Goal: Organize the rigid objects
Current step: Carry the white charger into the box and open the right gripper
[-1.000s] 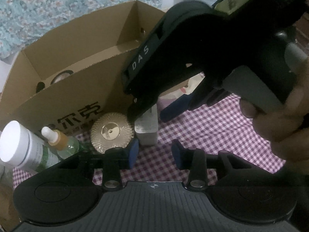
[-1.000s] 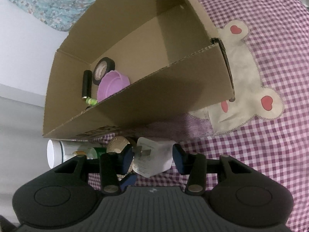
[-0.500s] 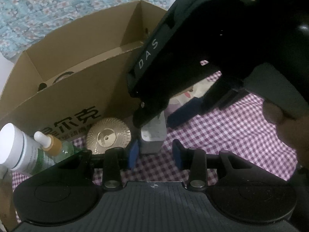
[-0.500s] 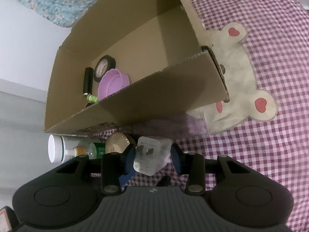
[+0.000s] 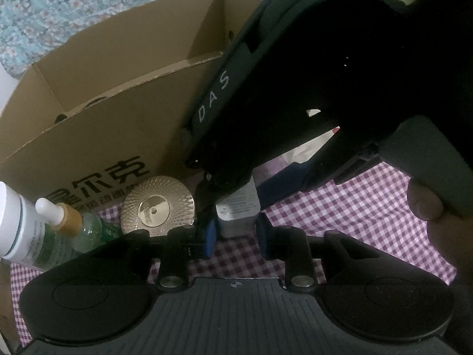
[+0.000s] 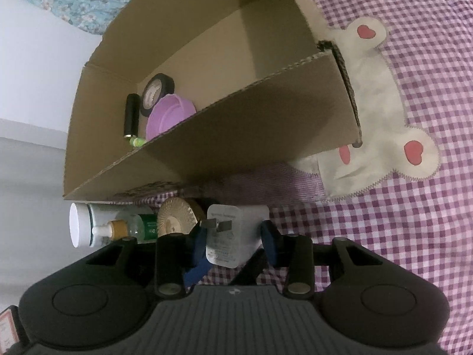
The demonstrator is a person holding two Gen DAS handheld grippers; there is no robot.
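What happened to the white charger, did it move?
Yes. In the left wrist view the white charger shifted right, away from the gold disc.

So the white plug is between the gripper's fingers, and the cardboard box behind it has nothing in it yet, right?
Not quite. The white plug does sit between the fingers of the right gripper, but the cardboard box is not empty: the right wrist view shows a purple lid, a roll of black tape and a black cylinder inside.

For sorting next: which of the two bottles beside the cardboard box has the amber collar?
The small clear dropper bottle; the larger white bottle beside it has a plain white cap.
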